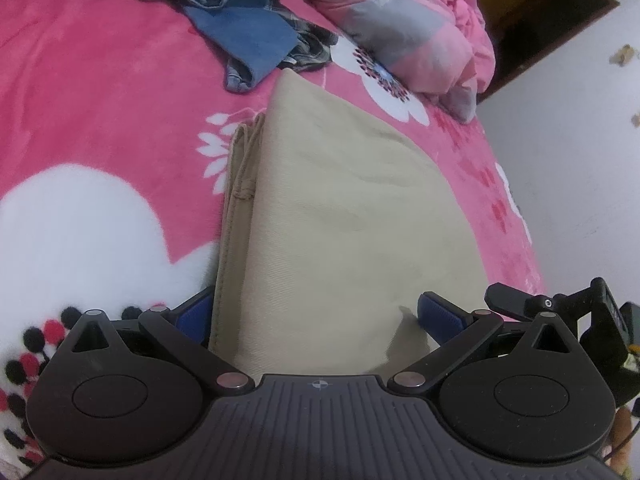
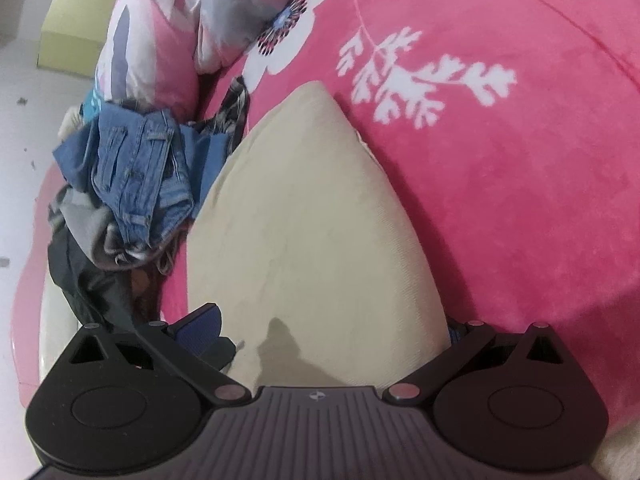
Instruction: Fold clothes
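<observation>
Beige trousers folded on pink blanket — near edge hidden; left gripper and right gripper spread wide.

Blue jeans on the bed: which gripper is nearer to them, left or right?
Right, probably. The right gripper has the jeans close on its left, beside the beige cloth. From the left gripper they lie far off, beyond the cloth's far end.
</observation>
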A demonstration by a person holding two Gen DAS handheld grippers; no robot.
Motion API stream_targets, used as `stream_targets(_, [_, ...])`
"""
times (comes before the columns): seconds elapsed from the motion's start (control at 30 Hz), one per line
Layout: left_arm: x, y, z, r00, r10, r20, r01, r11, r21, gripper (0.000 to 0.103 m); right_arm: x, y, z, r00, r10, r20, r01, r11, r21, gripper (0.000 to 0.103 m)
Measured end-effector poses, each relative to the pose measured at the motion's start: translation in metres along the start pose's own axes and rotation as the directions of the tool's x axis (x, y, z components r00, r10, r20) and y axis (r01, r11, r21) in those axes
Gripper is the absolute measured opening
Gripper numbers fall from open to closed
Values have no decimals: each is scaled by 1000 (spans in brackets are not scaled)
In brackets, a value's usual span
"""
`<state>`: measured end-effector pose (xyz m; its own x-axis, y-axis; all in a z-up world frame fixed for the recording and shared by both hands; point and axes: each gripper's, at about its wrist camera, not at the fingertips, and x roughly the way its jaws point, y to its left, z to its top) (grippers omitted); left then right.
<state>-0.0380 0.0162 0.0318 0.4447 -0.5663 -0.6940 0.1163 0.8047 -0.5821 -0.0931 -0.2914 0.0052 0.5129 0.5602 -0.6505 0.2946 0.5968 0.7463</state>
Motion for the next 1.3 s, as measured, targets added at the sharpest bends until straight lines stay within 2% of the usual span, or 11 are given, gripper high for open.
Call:
stream_targets(0.13, [2,-3,0,1000,19,-3,-19,1000,7,103,0,-7,5,999,31,-42,-30,999,25,103])
stream_targets(0.27, [4,-5,7,998,26,-49,-24,999,36,103,0,-6,5,998,39,-56,-40,999,-12,103])
stream_targets(0.33, [3,-4,9,998,25,-54,-24,999,22,103,0,-3,2,998,32,-48,-35,998,-46,103])
stream_targets(0.4, [3,-3,9,998,23,-54,-23,1000,6,103,-1,-2,0,999,32,-36,-34,998,-60,103])
stream_targets(0.5, [2,-3,9,998,26,-56,-26,1000,-6,103,-2,-8,1,998,62,-22,-62,998,-10,103])
stream_targets(0.67, [1,-4,8,998,37,-50,-38,999,-8,103,-1,-7,-1,997,71,-18,-72,996,-47,103])
stream_targets(0.8, [2,-5,8,998,47,-49,-48,999,-3,103,0,-2,-2,998,62,-32,-65,991,-113,103])
stream_targets(1.03, [3,-7,5,998,54,-39,-54,998,11,103,1,-11,5,990,113,-86,-122,986,-110,103])
stream_targets(1.3, [3,-9,3,998,61,-26,-60,998,26,103,2,-14,1,987,134,-83,-145,978,-150,103])
